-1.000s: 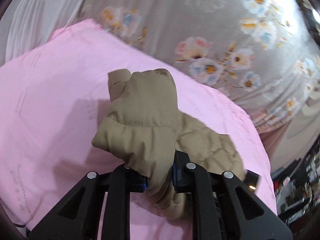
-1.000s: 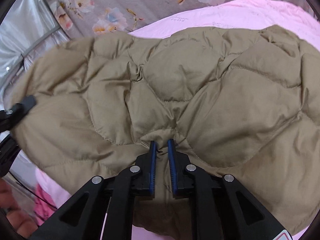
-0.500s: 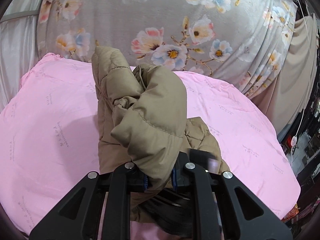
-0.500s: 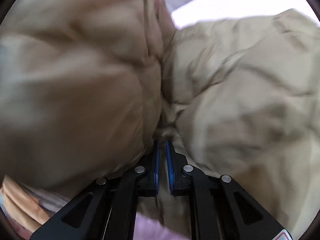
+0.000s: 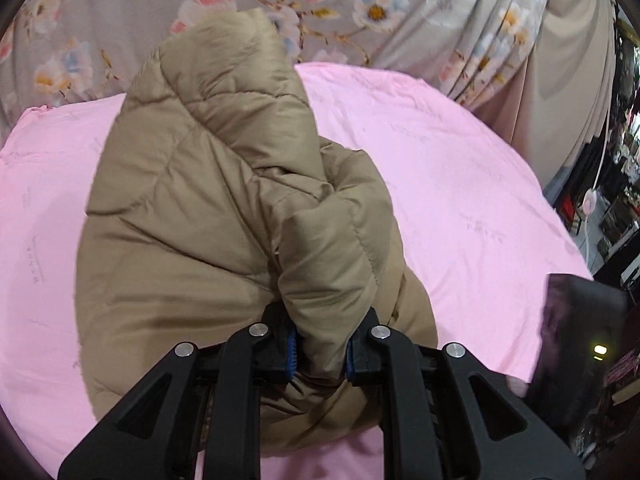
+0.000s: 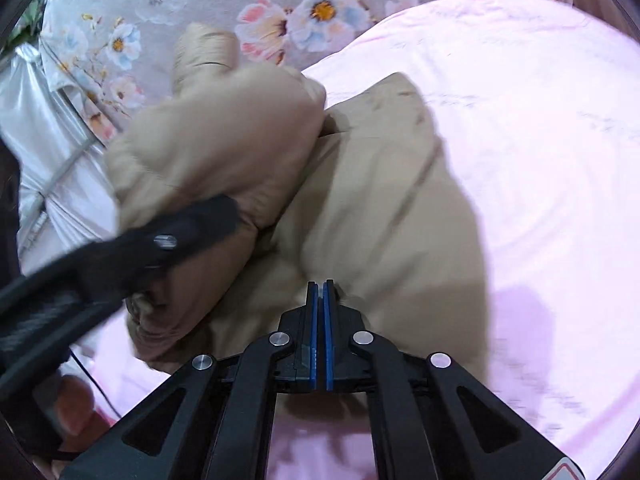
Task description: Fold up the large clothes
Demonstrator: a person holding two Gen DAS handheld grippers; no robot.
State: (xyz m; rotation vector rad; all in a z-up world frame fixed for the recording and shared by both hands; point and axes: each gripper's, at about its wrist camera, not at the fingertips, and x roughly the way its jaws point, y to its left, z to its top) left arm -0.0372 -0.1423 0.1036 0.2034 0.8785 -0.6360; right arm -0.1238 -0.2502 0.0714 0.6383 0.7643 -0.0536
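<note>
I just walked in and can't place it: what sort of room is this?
Probably a bedroom or home workspace: a tan puffer jacket lies on a pink sheet spread like bedding, a floral cloth hangs behind, and cluttered shelves stand at the side.

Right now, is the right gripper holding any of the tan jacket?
No, the right gripper is shut on nothing, its blue pads meeting above the tan jacket.

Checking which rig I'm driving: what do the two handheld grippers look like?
Both match: the left gripper and right gripper have matte black angular linkage arms with triangular cutouts, silver rivet pins and blue finger pads. A red and white sticker shows on the right gripper's frame. No sleeves are visible.
</note>
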